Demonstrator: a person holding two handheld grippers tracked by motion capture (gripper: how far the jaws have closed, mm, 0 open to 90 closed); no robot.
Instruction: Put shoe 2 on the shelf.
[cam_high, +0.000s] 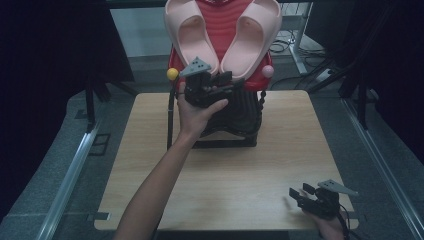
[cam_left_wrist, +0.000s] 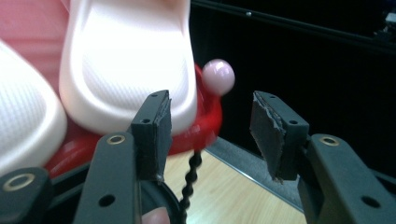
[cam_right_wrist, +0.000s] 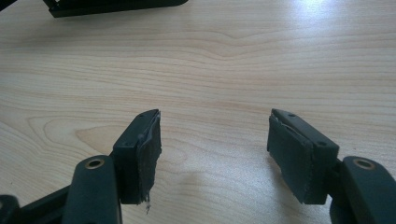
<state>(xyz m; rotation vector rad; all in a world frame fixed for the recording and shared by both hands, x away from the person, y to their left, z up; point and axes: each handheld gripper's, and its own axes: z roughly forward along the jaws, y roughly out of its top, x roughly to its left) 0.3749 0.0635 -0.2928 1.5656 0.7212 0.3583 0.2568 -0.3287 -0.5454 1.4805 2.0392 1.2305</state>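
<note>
Two pale pink slippers lean heel-down on a red ribbed rack (cam_high: 220, 20) at the table's far edge: the left slipper (cam_high: 192, 36) and the right slipper (cam_high: 253, 35). My left gripper (cam_high: 227, 80) is held up just below their heels, open and holding nothing. In the left gripper view the left gripper (cam_left_wrist: 210, 135) has its left jaw in front of the right slipper's heel (cam_left_wrist: 130, 56), with a pink ball (cam_left_wrist: 218, 76) beyond the gap. My right gripper (cam_high: 301, 190) rests low at the table's near right corner, open over bare wood (cam_right_wrist: 215, 154).
The rack stands on a black stand (cam_high: 235, 135) on the wooden table (cam_high: 240, 180). A yellow ball (cam_high: 172, 74) and a pink ball (cam_high: 268, 71) cap the rack's lower corners. A black beaded chain (cam_left_wrist: 189, 186) hangs from the rack. Dark curtains and metal rails surround the table.
</note>
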